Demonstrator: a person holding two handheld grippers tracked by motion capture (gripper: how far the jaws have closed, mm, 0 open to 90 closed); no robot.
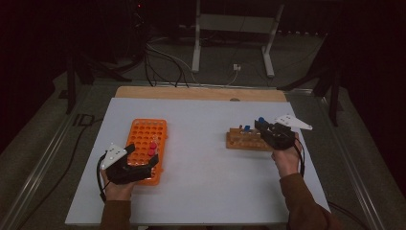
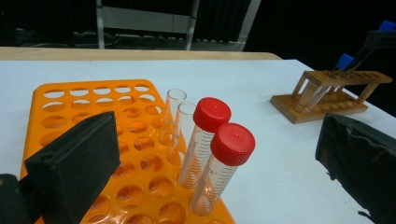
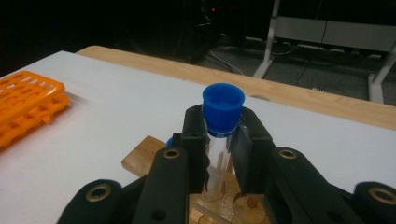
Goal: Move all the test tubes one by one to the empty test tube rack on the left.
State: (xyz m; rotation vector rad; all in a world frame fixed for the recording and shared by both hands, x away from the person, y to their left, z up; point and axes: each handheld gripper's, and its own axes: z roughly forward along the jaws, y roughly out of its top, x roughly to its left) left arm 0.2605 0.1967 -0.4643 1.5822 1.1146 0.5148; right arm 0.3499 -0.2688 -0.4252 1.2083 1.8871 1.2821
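An orange rack (image 1: 143, 139) lies at the left of the white table. Two red-capped tubes (image 2: 211, 114) and two clear uncapped tubes (image 2: 176, 100) stand in it. My left gripper (image 1: 152, 162) is open at the rack's near end, and the red-capped tubes stand between its wide jaws (image 2: 219, 177) without touching either. On the right sits a wooden rack (image 1: 242, 141) holding a blue-capped tube (image 1: 247, 128). My right gripper (image 3: 219, 135) is shut on another blue-capped tube (image 3: 223, 109), just below its cap. That tube's lower end reaches the wooden rack's (image 3: 144, 161) top board.
The white table top (image 1: 201, 182) sits on a wooden board (image 1: 191, 92). Beyond it are cables on the floor and a metal stand (image 1: 230, 28). The orange rack (image 3: 28, 105) lies far to the left in the right gripper view.
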